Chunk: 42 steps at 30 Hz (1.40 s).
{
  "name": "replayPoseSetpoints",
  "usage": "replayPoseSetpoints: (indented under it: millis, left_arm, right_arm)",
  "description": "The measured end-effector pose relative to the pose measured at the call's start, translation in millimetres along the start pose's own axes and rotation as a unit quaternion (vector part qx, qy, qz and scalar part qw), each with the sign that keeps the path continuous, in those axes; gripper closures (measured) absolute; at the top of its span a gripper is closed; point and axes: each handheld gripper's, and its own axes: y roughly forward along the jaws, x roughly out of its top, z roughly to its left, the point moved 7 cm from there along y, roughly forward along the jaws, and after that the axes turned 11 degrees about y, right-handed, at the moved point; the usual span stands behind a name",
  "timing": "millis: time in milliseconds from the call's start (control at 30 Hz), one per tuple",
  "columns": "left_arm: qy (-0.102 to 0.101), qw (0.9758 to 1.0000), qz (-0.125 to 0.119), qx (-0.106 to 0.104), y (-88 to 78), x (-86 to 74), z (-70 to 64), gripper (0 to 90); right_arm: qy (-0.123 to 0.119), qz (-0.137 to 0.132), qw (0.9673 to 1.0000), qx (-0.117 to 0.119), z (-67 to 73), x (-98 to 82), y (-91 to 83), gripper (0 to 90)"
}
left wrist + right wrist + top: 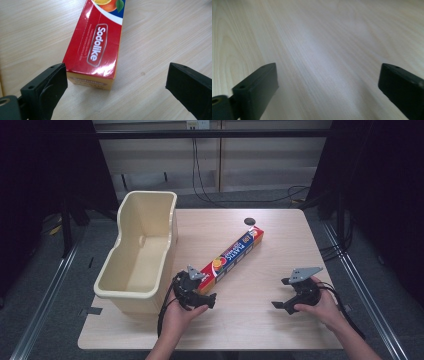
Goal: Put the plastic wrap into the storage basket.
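Cardboard is what matters here: the long plastic-wrap box (232,255) lies flat on the wooden table (260,320), running diagonally from the lower centre of the high view up toward the upper right, its near end just beside the left gripper (200,296). One box, one cream plastic bin (141,251) left of centre (empty, as far as its inside shows), one small dark disc (249,221) on the table just above the box's far end, and two grippers. The right gripper (281,296) hovers over bare wood at the lower right, well apart from the box, its jaws spread.

From the left gripper view, the box's near end (93,52) sits between the two black jaws, closer to the one at the frame's left, almost touching it. The jaws stand wide with nothing clamped. My judgement: the box is light and stiff along its length but thin-walled, so a hard squeeze could dent it; its glossy print may slip. Held at this end alone it would likely droop or swing; nearer the middle, across the narrow sides, looks safer.

From the right gripper view, both jaws stand wide apart over plain wood grain, holding nothing.
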Motion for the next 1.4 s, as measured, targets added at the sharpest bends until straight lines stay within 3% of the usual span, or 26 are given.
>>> replayPoseSetpoints:
  millis: [67,200,433,700,933,1033,1400]
  left_arm:
    - [0.004,1.0000,0.007,-0.002,-0.4,1.0,0.3,3.7]
    - [0.010,0.9999,0.011,-0.008,0.4,3.6,0.7,3.8]
    - [0.012,0.9998,0.007,-0.016,2.0,15.4,1.1,4.1]
    - [0.029,0.9993,0.012,-0.022,10.9,48.5,6.4,4.3]
    - [0.020,0.9989,0.012,-0.041,25.8,67.5,6.7,4.9]
    - [0.025,0.9986,0.023,-0.040,30.1,71.8,9.3,5.3]
    - [0.017,0.9981,0.029,-0.052,49.4,92.0,17.7,5.8]
  right_arm:
    - [0.005,-0.002,1.0000,0.003,-0.6,1.1,-2.9,3.6]
    - [0.002,0.000,0.9999,-0.014,-1.2,1.5,-5.8,5.0]
    - [0.006,-0.006,0.9999,-0.013,-0.2,5.8,-9.7,5.6]
    - [0.011,-0.016,0.9998,-0.010,0.2,9.2,-14.5,5.7]
    - [0.011,-0.016,0.9997,-0.013,-2.0,9.2,-16.6,5.8]
    - [0.013,-0.017,0.9997,-0.014,-3.6,9.2,-17.1,5.7]
    - [0.015,-0.021,0.9996,-0.007,-3.9,10.1,-16.9,5.7]
